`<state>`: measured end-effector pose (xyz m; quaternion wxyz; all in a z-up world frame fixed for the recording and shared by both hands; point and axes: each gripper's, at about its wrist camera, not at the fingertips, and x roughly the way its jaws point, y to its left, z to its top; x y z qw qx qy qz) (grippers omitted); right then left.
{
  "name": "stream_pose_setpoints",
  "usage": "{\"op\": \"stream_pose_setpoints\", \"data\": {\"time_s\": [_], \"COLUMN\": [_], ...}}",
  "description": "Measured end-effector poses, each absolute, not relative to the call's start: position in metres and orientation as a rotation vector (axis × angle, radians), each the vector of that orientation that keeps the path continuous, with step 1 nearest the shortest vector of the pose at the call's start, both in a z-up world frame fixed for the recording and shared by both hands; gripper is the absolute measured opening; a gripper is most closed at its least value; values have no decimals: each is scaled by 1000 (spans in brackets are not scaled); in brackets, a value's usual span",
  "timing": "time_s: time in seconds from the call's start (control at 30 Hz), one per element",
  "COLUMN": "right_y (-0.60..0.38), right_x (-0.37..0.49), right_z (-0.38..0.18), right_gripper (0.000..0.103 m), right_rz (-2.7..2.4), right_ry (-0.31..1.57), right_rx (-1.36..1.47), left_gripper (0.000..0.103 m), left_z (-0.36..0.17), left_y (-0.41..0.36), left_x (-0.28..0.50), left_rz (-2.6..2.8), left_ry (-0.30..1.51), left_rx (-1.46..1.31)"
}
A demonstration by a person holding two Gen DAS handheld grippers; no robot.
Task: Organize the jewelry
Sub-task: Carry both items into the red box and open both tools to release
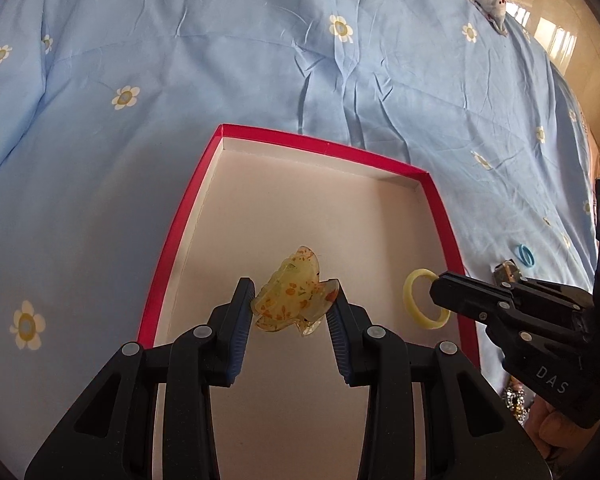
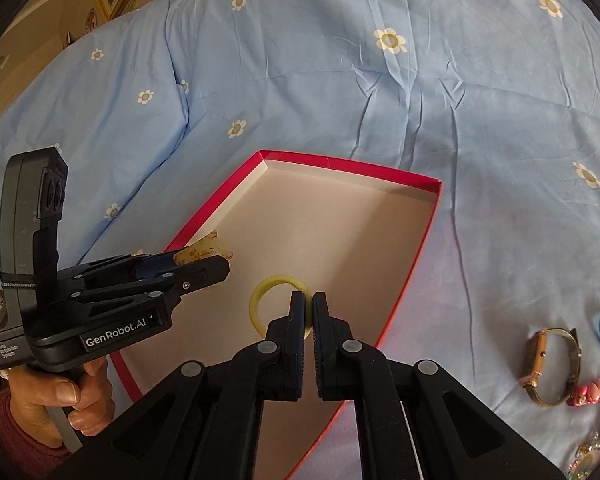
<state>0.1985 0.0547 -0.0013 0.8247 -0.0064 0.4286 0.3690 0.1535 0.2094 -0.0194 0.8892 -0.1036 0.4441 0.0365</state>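
I hold both items over the red box: left gripper clamps the hair claw, right gripper pinches the yellow ring. Depositing step; next, I judge, both need releasing inside.

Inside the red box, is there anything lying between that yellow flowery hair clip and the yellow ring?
Nothing: between the hair clip and the yellow ring the left wrist view shows only the left gripper's black finger over bare box floor.
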Motion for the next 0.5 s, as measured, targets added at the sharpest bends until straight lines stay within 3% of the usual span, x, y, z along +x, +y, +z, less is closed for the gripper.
{"op": "stream_pose_setpoints", "data": {"time_s": [0.5], "right_y": [78], "right_x": [219], "right_z": [-26], "right_gripper": [6], "right_rz": [764], "right_ry": [970], "right_rx": [-92], "left_gripper": [35], "left_z": [-33], "left_y": [211], "left_x": [163], "left_rz": [111], "left_ry": [981], "left_rx": [-168]}}
